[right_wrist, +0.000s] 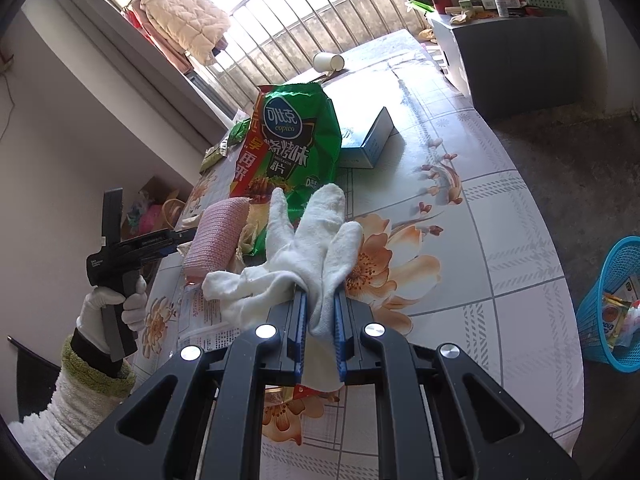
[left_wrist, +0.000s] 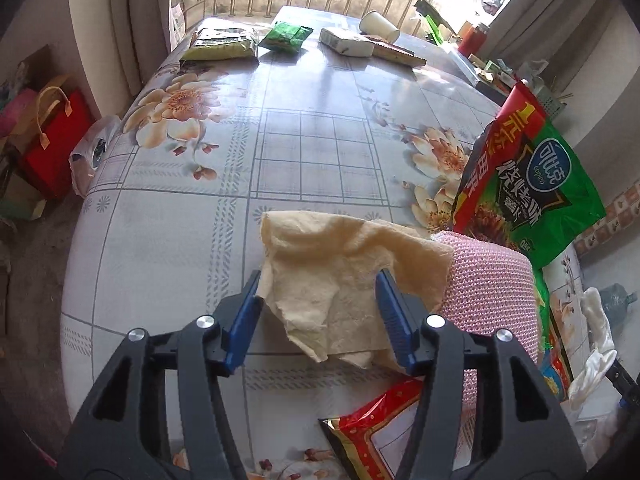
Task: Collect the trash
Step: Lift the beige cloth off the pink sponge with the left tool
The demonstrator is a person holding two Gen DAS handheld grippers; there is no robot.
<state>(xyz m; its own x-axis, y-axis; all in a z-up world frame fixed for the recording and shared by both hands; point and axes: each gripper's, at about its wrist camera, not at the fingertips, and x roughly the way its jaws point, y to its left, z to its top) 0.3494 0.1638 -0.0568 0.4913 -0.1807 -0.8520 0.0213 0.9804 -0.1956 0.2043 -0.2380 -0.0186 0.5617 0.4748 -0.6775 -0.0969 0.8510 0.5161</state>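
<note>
1. Our left gripper (left_wrist: 320, 300) stands with its blue jaws apart around a crumpled yellowish tissue (left_wrist: 340, 264); the pads do not press it, and the tissue lies over a pink knitted cloth (left_wrist: 488, 280) near the near right edge of the table (left_wrist: 180, 220).
2. Our right gripper (right_wrist: 320, 312) is clamped on a white cotton glove (right_wrist: 316, 236) — the jaws almost together, the fabric pinched between them.
3. To do this step well, we judge that the left jaws should clear the tissue cleanly without snagging the pink cloth, while the right keeps its pinch firm.
4. The blue basket (right_wrist: 616, 300) stands on the floor past the table's right edge, some trash already in it.
5. Counted on the table: one big green chip bag (right_wrist: 296, 140), one paper cup (left_wrist: 378, 26) on its side at the far edge, one box (right_wrist: 372, 140), one small green packet (left_wrist: 286, 36), one yellowish bag (left_wrist: 222, 44) — more may be hidden.
</note>
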